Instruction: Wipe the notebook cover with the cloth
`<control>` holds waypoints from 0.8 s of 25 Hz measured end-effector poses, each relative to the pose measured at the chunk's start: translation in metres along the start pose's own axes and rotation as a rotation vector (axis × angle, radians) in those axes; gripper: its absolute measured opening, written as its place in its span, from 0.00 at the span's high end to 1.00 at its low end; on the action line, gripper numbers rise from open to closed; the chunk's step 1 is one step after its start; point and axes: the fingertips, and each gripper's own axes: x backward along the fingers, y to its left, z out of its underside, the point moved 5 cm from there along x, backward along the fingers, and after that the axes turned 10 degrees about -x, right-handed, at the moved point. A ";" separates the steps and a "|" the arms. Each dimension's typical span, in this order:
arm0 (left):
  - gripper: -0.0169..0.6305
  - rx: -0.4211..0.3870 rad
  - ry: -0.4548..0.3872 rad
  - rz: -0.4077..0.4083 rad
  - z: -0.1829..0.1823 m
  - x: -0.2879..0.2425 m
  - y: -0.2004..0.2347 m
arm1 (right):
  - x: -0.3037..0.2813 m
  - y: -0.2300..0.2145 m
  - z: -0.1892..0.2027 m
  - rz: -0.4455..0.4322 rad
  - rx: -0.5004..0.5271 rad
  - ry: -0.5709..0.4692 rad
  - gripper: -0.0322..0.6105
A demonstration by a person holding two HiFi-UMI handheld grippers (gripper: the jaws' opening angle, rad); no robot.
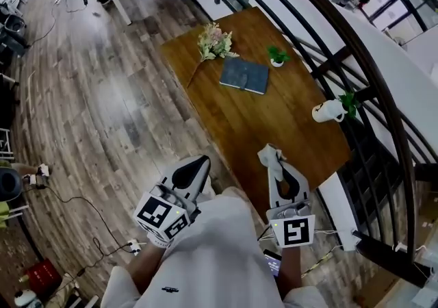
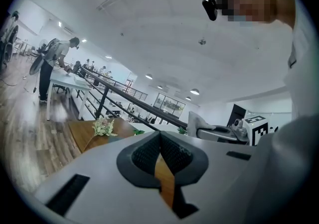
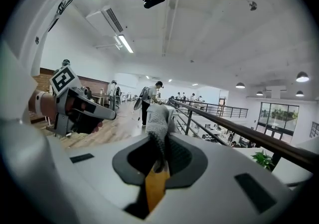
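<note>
Wooden counter (image 1: 274, 118) standing along the railing (image 1: 330, 66) | notebook (image 1: 244, 75) lying cover-up near the counter's far corner, awaiting wiping | right hand-held gripper (image 1: 273, 163) clamping the cloth (image 3: 158, 118), carrying it, well apart from the notebook | left hand-held gripper (image 1: 197, 166) hanging closed, empty

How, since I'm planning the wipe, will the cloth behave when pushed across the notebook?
Probably floppy: the cloth bunches where the right tongs pinch it. Likely light: its free end stands up unsupported. It may fold over when dragged on the notebook.
</note>
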 end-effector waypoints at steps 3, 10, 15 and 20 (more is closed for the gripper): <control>0.95 0.012 0.005 -0.009 0.001 -0.002 0.018 | -0.014 -0.002 0.005 0.002 -0.012 0.022 0.90; 0.95 0.033 0.008 -0.001 0.003 -0.022 0.039 | -0.048 -0.013 0.003 0.004 0.007 0.034 0.90; 0.95 0.057 0.035 -0.010 0.002 -0.039 0.047 | -0.071 -0.028 0.002 -0.006 0.006 0.063 0.89; 0.95 0.055 0.051 -0.015 -0.001 -0.065 0.054 | -0.097 -0.056 -0.005 0.000 0.032 0.056 0.90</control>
